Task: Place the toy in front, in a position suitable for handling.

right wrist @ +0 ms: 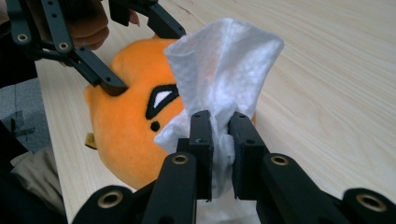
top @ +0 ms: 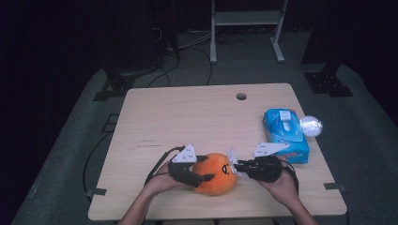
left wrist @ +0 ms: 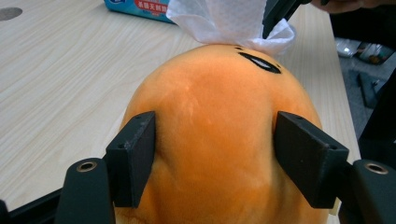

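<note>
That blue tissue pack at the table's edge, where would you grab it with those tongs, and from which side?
I would probably come from above and close the tongs across the two long sides of the blue tissue pack. It lies flat on the table, so its narrow width is easiest to span. Stay clear of the white opening on top and the crumpled white ball beside it.

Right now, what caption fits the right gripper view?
Right tongs pinch a white paper tissue against a round orange plush toy.

One round orange plush toy, one crumpled white tissue, one blue tissue pack, one shiny silvery ball, one pale wooden table
</note>
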Available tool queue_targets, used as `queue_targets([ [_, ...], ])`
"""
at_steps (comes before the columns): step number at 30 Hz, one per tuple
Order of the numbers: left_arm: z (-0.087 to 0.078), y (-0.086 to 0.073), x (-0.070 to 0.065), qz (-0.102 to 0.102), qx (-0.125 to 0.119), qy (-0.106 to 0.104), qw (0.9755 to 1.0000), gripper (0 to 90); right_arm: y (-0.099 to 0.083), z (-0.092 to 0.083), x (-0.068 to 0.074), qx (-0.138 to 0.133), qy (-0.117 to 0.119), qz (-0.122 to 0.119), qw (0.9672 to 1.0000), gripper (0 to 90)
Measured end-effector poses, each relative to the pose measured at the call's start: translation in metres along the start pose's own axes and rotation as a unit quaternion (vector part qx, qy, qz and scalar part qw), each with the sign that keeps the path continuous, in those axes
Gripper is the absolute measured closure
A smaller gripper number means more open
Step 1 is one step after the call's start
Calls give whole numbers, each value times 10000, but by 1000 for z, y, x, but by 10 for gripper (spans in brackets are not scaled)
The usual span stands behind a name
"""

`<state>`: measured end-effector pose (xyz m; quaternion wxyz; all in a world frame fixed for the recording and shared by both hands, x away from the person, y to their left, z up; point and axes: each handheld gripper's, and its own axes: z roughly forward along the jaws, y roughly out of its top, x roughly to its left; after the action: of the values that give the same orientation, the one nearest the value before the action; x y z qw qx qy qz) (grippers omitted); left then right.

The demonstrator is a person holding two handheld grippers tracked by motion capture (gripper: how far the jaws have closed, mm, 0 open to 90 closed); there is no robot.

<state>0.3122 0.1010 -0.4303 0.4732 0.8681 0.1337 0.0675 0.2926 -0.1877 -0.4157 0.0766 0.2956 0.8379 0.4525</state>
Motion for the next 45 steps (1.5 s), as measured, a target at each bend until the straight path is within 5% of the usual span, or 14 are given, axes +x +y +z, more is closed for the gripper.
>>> queue_targets([
  [9, 7, 8, -16, 461, 94, 143, 9988, 295, 19, 10, 21, -266, 441, -157, 9985, 800],
  [19, 6, 6, -14, 325, 32, 115, 9994, 295, 2, 4, -8, -77, 33, 204, 9998, 799],
  [33, 7, 3, -12, 184, -5, 146, 9997, 286, 27, 20, 20, -196, 227, -163, 9994, 799],
  [40, 8, 3, -14, 195, -20, 178, 9996, 286, 24, 21, 15, -149, 237, -121, 9995, 799],
  [45, 8, 2, -13, 188, -69, 132, 9997, 286, 11, 16, -4, -221, 226, 284, 9991, 799],
])
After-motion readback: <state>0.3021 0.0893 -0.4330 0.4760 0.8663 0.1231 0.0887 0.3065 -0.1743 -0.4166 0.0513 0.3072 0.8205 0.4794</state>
